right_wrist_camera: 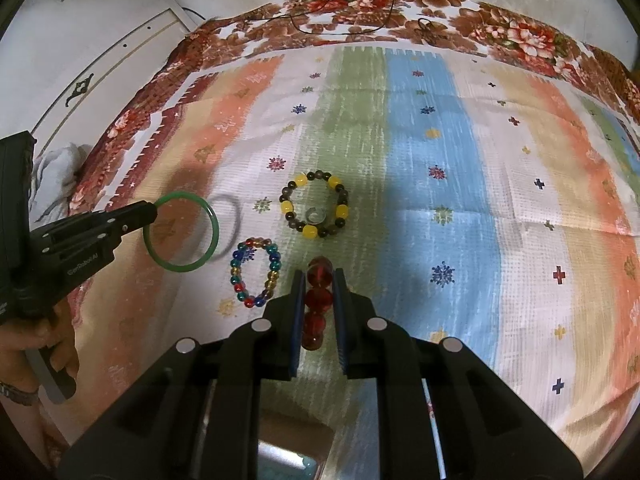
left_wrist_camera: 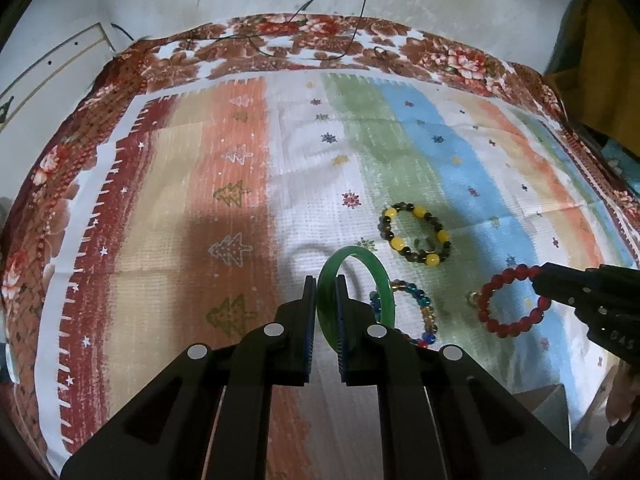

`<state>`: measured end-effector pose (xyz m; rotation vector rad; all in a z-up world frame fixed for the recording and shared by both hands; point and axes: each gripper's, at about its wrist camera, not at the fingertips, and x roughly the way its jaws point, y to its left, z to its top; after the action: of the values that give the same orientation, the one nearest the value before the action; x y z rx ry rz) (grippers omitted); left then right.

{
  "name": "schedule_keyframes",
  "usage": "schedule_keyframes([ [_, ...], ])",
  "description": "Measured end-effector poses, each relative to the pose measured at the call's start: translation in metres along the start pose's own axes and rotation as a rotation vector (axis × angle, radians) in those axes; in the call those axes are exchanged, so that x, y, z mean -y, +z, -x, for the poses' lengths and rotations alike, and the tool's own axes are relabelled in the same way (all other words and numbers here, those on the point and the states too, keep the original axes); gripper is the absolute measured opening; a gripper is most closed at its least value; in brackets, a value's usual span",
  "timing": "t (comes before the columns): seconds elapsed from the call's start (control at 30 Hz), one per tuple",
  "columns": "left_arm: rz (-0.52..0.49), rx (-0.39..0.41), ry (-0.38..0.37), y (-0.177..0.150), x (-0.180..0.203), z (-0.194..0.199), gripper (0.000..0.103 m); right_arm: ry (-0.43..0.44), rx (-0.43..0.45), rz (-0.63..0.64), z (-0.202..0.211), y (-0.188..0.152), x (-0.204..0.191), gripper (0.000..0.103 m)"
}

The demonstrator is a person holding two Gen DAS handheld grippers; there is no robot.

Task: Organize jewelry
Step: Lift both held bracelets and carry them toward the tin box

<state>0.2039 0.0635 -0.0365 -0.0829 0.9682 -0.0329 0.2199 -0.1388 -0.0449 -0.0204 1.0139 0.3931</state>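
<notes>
Above the striped patterned cloth [left_wrist_camera: 240, 160], the left gripper [left_wrist_camera: 325, 292] clamps a rigid, slippery, probably brittle green glassy bangle [left_wrist_camera: 354, 280] by its rim; the right gripper [right_wrist_camera: 319, 288] pinches a flexible red beaded bracelet [right_wrist_camera: 318, 300].

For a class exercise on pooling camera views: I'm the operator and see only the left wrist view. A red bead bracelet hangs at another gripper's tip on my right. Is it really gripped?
Observer: Yes. In the right wrist view the red bead bracelet sits edge-on between the right gripper's jaws, which are closed on its beads.
Operator: My own jaws hide part of the multicoloured bracelet. Is it a whole loop?
Observer: Yes. The multicoloured bracelet lies as a complete loop flat on the cloth, apart from the green bangle that the left gripper holds.
</notes>
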Motion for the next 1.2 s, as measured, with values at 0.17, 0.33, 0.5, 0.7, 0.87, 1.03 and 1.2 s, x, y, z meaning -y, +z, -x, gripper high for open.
schedule_keyframes([
  [0.17, -0.011, 0.02, -0.016, -0.003, 0.005, 0.014, 0.008, 0.002, 0.014, 0.006, 0.011, -0.003, -0.005, 0.015],
  [0.33, -0.021, 0.044, -0.037, -0.008, 0.01, 0.03, 0.008, 0.006, 0.034, 0.02, 0.023, -0.006, -0.011, 0.015],
  [0.5, -0.034, 0.065, -0.055, -0.013, 0.016, 0.044, 0.008, 0.01, 0.049, 0.03, 0.033, -0.011, -0.017, 0.015],
  [0.7, -0.046, 0.081, -0.073, -0.02, 0.022, 0.056, 0.008, 0.016, 0.069, 0.029, 0.045, -0.017, -0.019, 0.015],
  [0.87, -0.053, 0.092, -0.087, -0.026, 0.026, 0.066, 0.008, 0.027, 0.091, 0.028, 0.059, -0.022, -0.021, 0.015],
  [1.03, -0.069, 0.108, -0.108, -0.032, 0.032, 0.078, 0.008, 0.046, 0.118, 0.053, 0.075, -0.028, -0.031, 0.015],
  [1.2, -0.087, 0.119, -0.123, -0.04, 0.039, 0.087, 0.008, 0.058, 0.123, 0.067, 0.084, -0.038, -0.037, 0.015],
])
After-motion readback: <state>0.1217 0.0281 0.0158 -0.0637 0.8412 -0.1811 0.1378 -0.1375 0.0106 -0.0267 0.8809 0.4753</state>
